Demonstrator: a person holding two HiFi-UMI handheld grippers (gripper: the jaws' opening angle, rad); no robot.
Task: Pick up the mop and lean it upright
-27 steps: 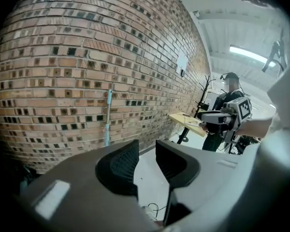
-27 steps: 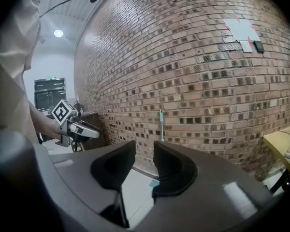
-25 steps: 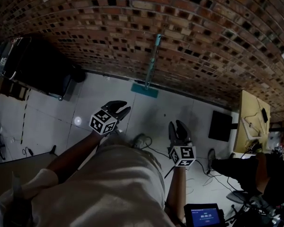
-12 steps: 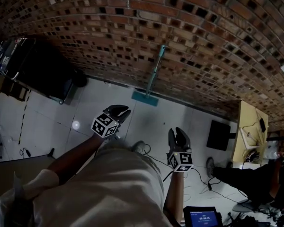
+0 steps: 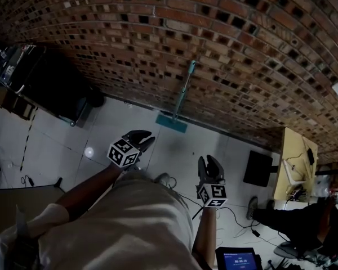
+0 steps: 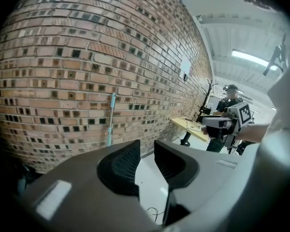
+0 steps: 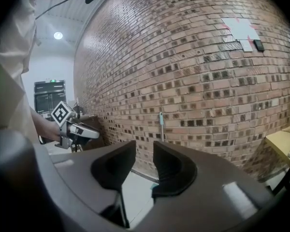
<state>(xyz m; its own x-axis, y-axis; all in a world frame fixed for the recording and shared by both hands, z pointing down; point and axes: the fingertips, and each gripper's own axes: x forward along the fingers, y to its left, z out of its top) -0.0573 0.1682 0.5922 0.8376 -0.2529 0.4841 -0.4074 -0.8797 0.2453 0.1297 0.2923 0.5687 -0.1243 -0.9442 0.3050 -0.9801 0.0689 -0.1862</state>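
room: I'm standing back on a pale tiled floor (image 5: 174, 151), facing a brick wall (image 5: 158, 27). There's a dark cabinet (image 5: 45, 80) off to my left and a yellow desk (image 5: 290, 145) to my right.
mop: the mop (image 5: 181, 94) is standing upright, its handle leaning on the brick wall and its flat teal head sitting on the floor at the wall's foot.
why it's standing: the head is acting as the base and the wall is taking the lean, so nothing needs to be holding it.
left gripper: I'm holding the left gripper (image 5: 142, 135) out in front with its jaws apart and nothing between them. It's well apart from the mop.
right gripper: I'm holding the right gripper (image 5: 208, 161) the same way, with its jaws parted by a narrow gap and empty. It's pointing at the wall, and the mop is showing far beyond the jaws.
why both empty: the mop is supporting itself, so I'm keeping both grippers clear of it.
task state: I'm judging this done, or as good as.
risk: only brick is holding the handle, so a sideways knock could slide it down.
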